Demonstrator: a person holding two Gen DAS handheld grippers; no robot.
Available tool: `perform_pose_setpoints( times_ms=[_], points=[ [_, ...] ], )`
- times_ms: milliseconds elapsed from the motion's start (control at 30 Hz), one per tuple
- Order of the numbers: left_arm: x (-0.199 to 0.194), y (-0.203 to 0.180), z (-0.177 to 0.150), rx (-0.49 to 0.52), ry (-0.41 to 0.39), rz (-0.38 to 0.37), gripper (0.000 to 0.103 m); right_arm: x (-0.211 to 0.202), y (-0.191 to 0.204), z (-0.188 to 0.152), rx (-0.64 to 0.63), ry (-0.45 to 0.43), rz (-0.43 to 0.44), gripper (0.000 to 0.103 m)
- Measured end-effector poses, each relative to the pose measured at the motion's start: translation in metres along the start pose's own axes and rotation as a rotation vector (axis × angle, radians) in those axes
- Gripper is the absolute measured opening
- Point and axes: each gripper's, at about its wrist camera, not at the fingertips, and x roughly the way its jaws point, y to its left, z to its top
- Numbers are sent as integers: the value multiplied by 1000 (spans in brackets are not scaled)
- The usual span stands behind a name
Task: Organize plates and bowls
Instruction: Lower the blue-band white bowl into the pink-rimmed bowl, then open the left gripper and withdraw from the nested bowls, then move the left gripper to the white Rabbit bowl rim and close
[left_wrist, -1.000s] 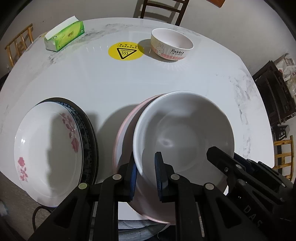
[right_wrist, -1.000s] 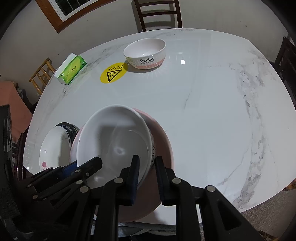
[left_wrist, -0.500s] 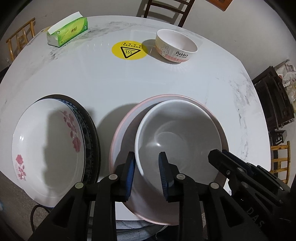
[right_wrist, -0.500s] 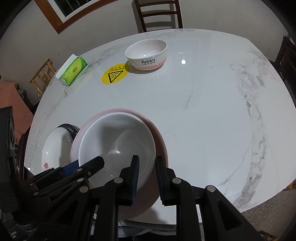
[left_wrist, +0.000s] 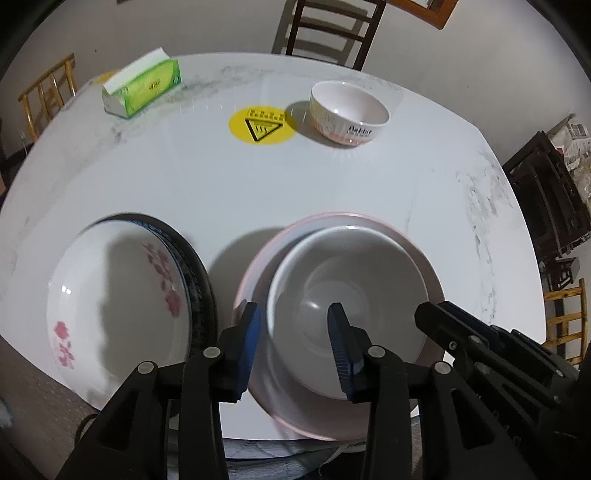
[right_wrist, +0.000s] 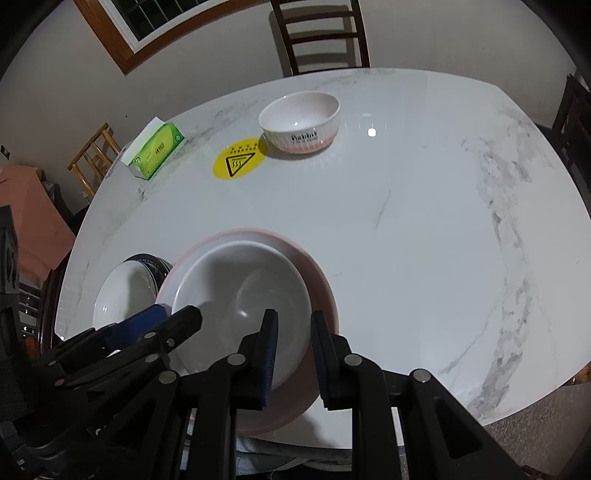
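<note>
**Both grippers open at the near rim of the nested white bowl**

At the left edge of the marble table (left_wrist: 207, 192), a white plate with pink flowers (left_wrist: 122, 306) lies stacked on a dark-rimmed plate (left_wrist: 201, 280). Both sit near the table's front edge.

Just beside this stack, the left gripper (left_wrist: 293, 332) has its jaws spread wide. Its two blue pads straddle the near left wall of the white bowl (left_wrist: 347, 306): one pad stands outside the rim, the other inside the bowl. Neither pad presses the wall; the bowl is not gripped.

The white bowl rests inside a wider pink bowl (left_wrist: 373, 221), which stands on the table at the front. The white bowl's interior shows no contents.

The right gripper (right_wrist: 293, 349) has its jaws parted moderately. Its fingers bracket the near right rim of the white bowl (right_wrist: 240, 291), with a visible gap on each side; whether a pad grazes the pink bowl (right_wrist: 317, 273) cannot be determined.

Well apart, toward the far side of the table, a green tissue box (left_wrist: 142, 88) lies at the left, a yellow round warning sticker (left_wrist: 262, 123) at the centre, and a small rabbit-print bowl (left_wrist: 349, 112) just beside the sticker on its right. The small bowl stands upright, with no visible contents.
</note>
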Motion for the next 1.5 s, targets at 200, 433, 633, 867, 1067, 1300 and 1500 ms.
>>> perform_pose_setpoints(
  times_ms=[200,433,633,867,1067,1300,1500],
  points=[
    [-16,-8,-2,53,-80,52,38,-12,2,-1,-15,-43,1,20],
    [-31,-17,-5,111,-176,114,44,-22,2,-2,-37,-82,-5,20],
    [-37,-19,-4,124,-206,135,45,-24,1,0,-43,-93,-2,20],
    [-35,-19,0,128,-205,147,45,-28,1,5,-77,-112,2,20],
    [-33,-20,7,134,-207,169,45,-29,-2,17,-91,-122,-3,20],
    [-26,-19,19,142,-198,188,45,-19,-8,38,-108,-112,-22,20],
    [-13,-16,38,148,-180,207,45,-8,-16,60,-117,-96,-32,20]
  ],
)
